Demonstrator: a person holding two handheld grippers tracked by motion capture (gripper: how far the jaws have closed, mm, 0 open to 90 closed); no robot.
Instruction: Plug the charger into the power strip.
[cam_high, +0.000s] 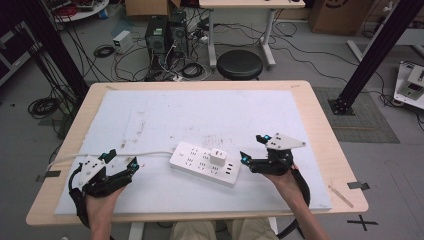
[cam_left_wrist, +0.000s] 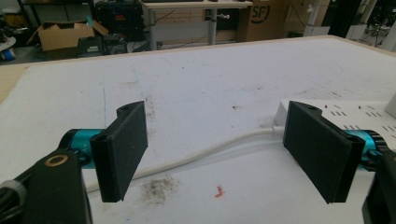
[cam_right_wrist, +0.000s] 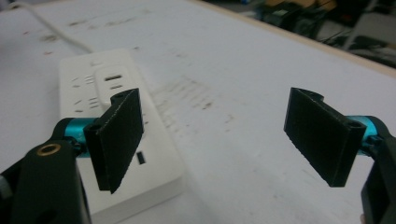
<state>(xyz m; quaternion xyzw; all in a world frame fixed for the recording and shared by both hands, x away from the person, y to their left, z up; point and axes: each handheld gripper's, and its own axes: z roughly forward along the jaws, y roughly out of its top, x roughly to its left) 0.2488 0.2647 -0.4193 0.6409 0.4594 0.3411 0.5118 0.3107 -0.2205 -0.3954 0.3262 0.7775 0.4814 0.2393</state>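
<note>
Holding nothing, right hand-held gripper (cam_high: 252, 148) wide open (left hand-held gripper (cam_high: 121, 162) too) | power strip (cam_high: 205, 163): hard, light, slippery | grab its long sides.

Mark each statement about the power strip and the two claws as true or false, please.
1. A white plug sits in the power strip. True.
2. The right claw grips the plug. False: its jaws are open, with nothing between them.
3. The strip's cable runs towards the left claw. True.
4. The left claw is shut on the cable. False: its jaws stand open above it.
5. The strip lies on a white mat. True.
</note>
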